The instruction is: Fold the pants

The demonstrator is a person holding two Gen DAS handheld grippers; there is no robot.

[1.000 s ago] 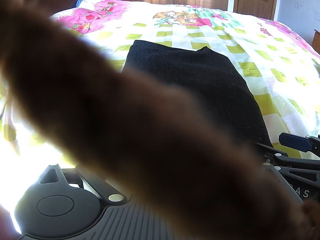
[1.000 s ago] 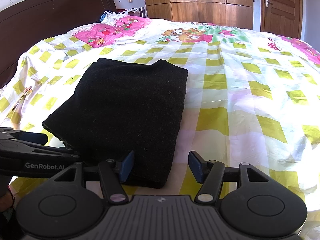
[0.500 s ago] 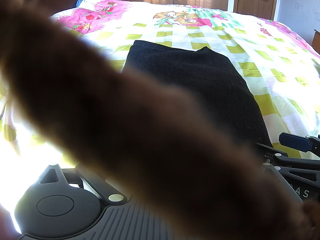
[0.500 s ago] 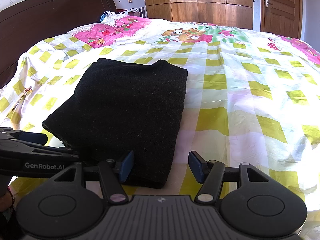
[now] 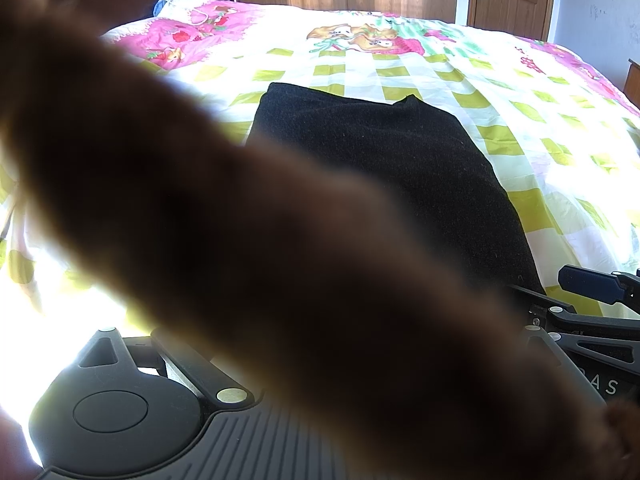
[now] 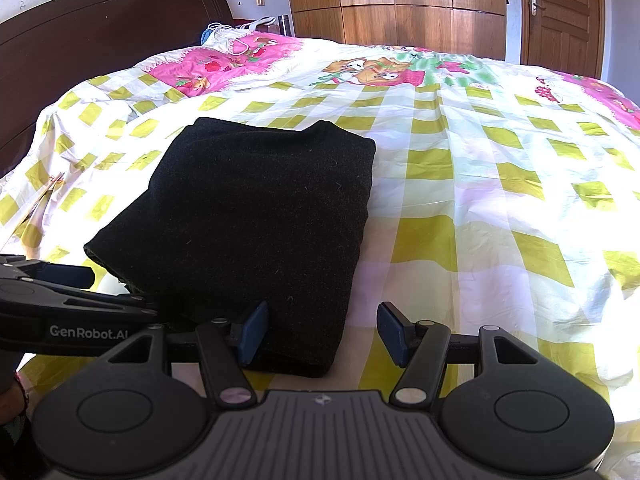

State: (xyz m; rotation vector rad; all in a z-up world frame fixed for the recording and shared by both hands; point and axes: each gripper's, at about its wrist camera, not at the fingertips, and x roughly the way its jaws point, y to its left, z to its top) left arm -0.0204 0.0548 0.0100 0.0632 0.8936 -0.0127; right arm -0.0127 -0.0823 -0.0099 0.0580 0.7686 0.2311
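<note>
Most of both views is taken up by the bed, whose checked sheet gives a broad flat surface for folding. On its near left part the pants are laid as a compact black rectangle, doubled over with a thick fold at the near edge, so the folding is judged essentially done. The right gripper is held low at that near edge with its fingers spread apart and nothing between them, one pad over the cloth. The left gripper is seen beside the near left corner; whether it is apart or together cannot be told, since its own view is blocked by a blurred brown shape.
</note>
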